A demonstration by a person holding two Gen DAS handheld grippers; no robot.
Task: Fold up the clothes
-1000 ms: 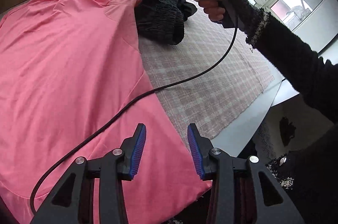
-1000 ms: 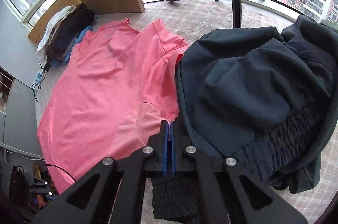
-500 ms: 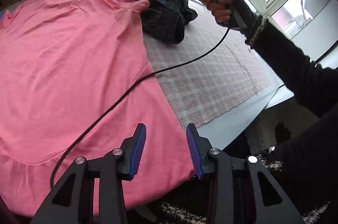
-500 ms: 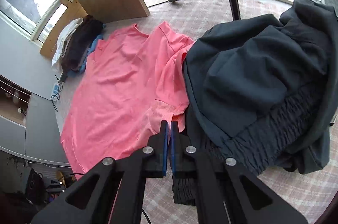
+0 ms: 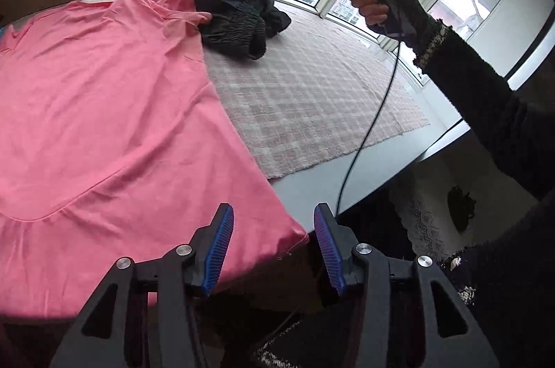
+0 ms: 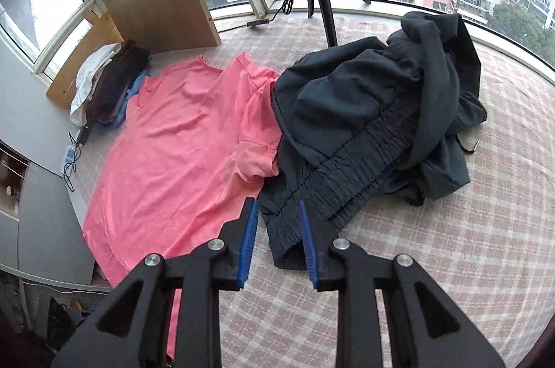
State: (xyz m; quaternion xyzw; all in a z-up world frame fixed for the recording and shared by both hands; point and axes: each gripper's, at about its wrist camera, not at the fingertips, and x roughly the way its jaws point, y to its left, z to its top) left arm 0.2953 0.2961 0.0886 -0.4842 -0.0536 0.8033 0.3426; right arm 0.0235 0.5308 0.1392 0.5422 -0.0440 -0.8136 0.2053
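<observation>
Pink T-shirt [image 5: 104,111]: was lying spread out flat on the checked table cloth [image 5: 312,104], neck end toward the windows, hem corner hanging just off the near table edge. Pretty smooth, a few ripples, and one sleeve [image 6: 258,156] looked bunched up next to the dark pile.

Dark garment [image 6: 374,125]: crumpled heap with an elastic waistband showing, maybe shorts or track pants, touching the shirt's sleeve side. Not folded at all.

Left gripper [image 5: 274,245]: fingers wide apart, holding nothing, hovering right over the shirt's bottom corner at the table edge.

Right gripper [image 6: 277,243]: fingers apart too, nothing between them, raised above the cloth just in front of the waistband end of the dark heap.

Side stack [image 6: 107,87]: some folded-looking stuff (white, dark, blue) was sitting by the wooden board at the far end. Can't tell if that was part of this job.

Progress: honestly looked like early days. Shirt was laid out but I saw no fold in it yet.

Left to do: fold the shirt, likely starting from that hem corner and the sleeve, then deal with the dark heap.
</observation>
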